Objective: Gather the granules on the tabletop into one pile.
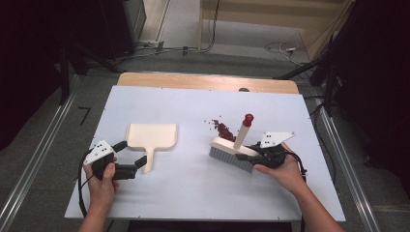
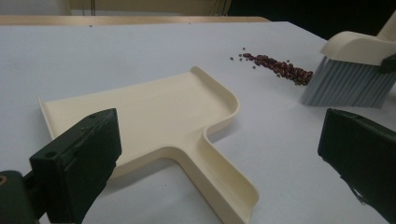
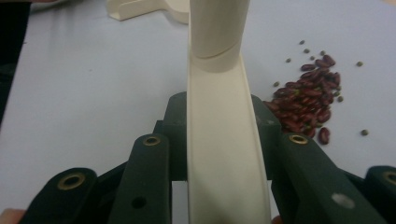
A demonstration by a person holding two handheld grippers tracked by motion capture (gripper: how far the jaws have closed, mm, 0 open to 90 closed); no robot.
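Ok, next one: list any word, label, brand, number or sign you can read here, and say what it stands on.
None: no readable text in any view.
The dustpan and the brush are plain cream plastic, unmarked.
The table is bare white; the beans carry nothing.
The grey plates on the left gripper and right gripper show small holes, no lettering.

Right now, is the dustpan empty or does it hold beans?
Empty: the dustpan shows only its bare cream floor, and the beans lie apart on the table beside the brush.
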